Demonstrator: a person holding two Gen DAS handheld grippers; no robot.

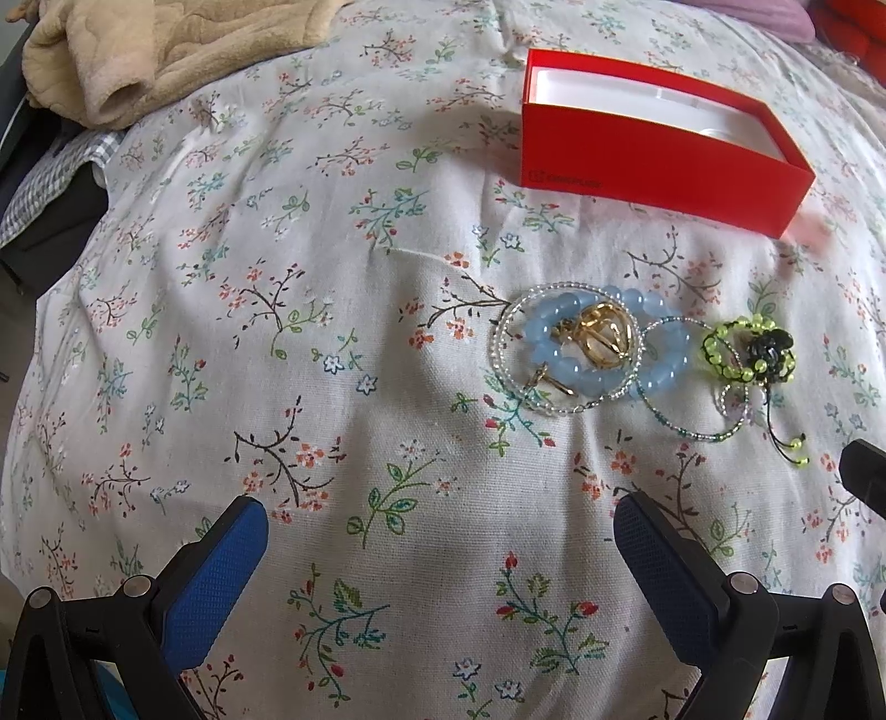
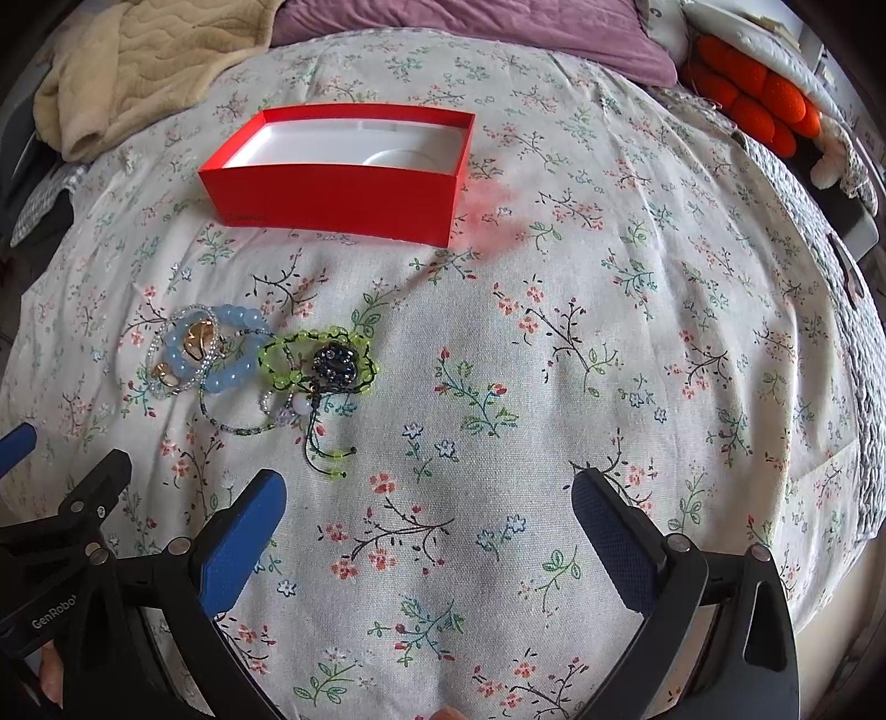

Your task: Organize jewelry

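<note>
A pile of jewelry lies on the floral bedspread: a blue bead bracelet (image 1: 603, 365) (image 2: 232, 360), gold pieces (image 1: 601, 338) (image 2: 196, 335), a clear bead ring (image 1: 501, 343), a green and black bead bracelet (image 1: 747, 349) (image 2: 326, 357) and a thin teal bead strand (image 1: 692, 435) (image 2: 243, 429). An open red box (image 1: 653, 166) (image 2: 338, 191) with a white inside stands behind the pile. My left gripper (image 1: 440, 523) is open, near of the pile and slightly left. My right gripper (image 2: 429, 501) is open, to the right of the pile. Both hold nothing.
A beige fleece blanket (image 1: 160, 50) (image 2: 133, 66) lies at the back left. A purple pillow (image 2: 470, 27) and an orange knobbly toy (image 2: 753, 94) sit at the back right. The bed's edge drops off at the left (image 1: 33, 243).
</note>
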